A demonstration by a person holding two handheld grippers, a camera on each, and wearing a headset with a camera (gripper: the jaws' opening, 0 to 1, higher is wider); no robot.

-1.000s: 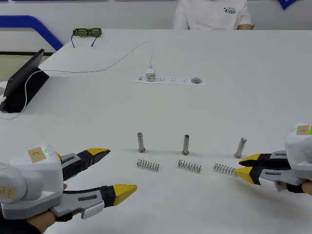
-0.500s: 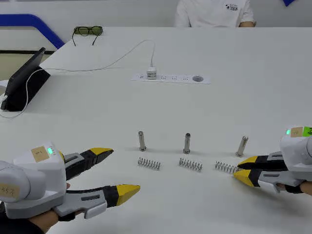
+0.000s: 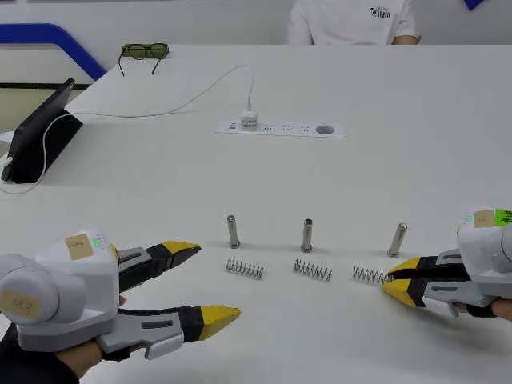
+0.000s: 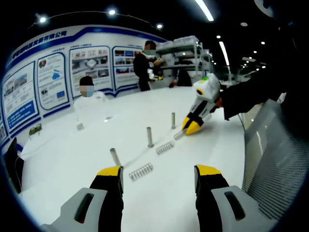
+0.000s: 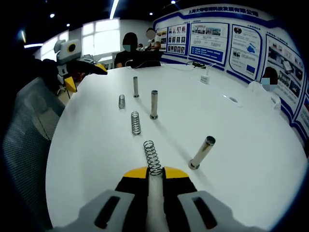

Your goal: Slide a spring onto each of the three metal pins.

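Note:
Three metal pins stand upright in a row: left pin, middle pin, right pin. In front of each lies a spring: left spring, middle spring, right spring. My right gripper rests low on the table, its jaws shut on the near end of the right spring, which still lies flat beside the tilted-looking right pin. My left gripper stands open in front and left of the left spring, holding nothing.
A white power strip with a plugged cable lies mid-table. A black tablet leans at the left edge and green glasses lie at the far left. A person in a white shirt sits at the far side.
The right gripper's jaws have drawn together on the end of the right spring. The left gripper has edged a little right, toward the left spring.

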